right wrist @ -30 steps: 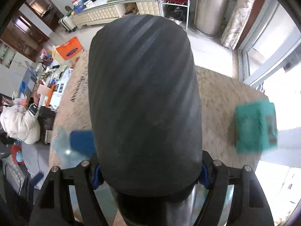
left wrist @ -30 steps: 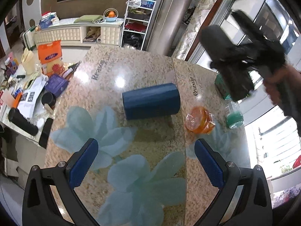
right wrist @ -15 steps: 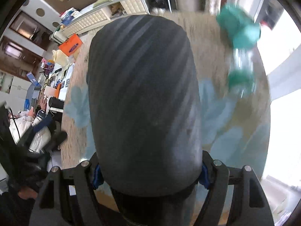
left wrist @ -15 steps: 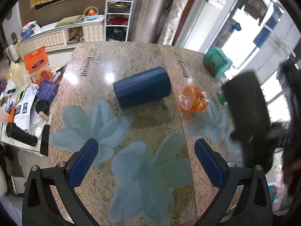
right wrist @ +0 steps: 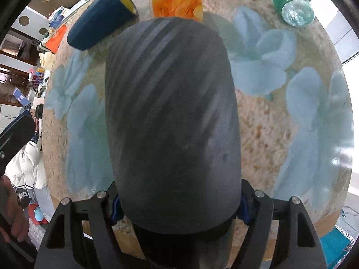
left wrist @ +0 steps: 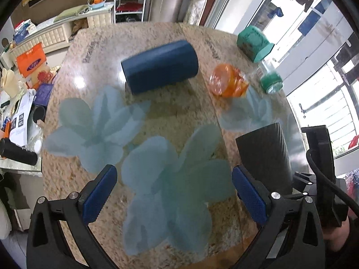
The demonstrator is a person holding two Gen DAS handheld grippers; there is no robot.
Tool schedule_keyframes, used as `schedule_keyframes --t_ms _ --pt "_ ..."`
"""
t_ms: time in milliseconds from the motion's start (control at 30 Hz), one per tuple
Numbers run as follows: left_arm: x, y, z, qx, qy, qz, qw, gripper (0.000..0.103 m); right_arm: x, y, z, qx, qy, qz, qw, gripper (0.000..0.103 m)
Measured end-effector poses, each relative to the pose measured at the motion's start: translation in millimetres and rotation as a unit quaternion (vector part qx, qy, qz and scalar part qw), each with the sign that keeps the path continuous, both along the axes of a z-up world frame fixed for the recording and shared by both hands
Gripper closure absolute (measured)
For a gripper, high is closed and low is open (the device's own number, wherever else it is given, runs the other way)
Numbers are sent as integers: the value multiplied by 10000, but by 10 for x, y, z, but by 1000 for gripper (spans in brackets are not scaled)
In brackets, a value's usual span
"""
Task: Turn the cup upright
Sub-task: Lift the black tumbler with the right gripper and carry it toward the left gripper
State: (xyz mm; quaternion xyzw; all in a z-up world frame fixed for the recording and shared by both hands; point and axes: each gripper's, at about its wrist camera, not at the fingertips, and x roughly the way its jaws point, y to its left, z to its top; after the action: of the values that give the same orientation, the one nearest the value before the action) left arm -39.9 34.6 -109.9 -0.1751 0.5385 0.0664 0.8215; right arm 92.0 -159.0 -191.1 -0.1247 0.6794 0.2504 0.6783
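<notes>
My right gripper point(right wrist: 177, 204) is shut on a dark grey ribbed cup point(right wrist: 170, 121) that fills the middle of the right wrist view. In the left wrist view the same grey cup point(left wrist: 263, 150) stands near the table's right edge with the right gripper point(left wrist: 318, 179) behind it. Whether it rests on the table I cannot tell. A dark blue cup point(left wrist: 160, 66) lies on its side at the far middle of the table; its yellow inside shows in the right wrist view point(right wrist: 101, 19). My left gripper point(left wrist: 172, 192) is open and empty above the near table.
A round stone table point(left wrist: 157, 116) with pale blue flower prints. An orange packet point(left wrist: 228, 80), a clear bottle with green label point(left wrist: 270, 83) and a teal box point(left wrist: 254, 42) lie at the far right. A cluttered side table point(left wrist: 20, 116) stands to the left.
The right gripper has brought the grey cup down from high at the right to the table's near right edge and tipped it. The left gripper has drawn back a little.
</notes>
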Motion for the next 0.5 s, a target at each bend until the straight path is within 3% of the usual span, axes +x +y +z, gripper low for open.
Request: schedule_keyframes --t_ms 500 --pt "-65 31 -65 18 137 -8 9999 0 -437 422 -206 -500 -367 215 9978 27"
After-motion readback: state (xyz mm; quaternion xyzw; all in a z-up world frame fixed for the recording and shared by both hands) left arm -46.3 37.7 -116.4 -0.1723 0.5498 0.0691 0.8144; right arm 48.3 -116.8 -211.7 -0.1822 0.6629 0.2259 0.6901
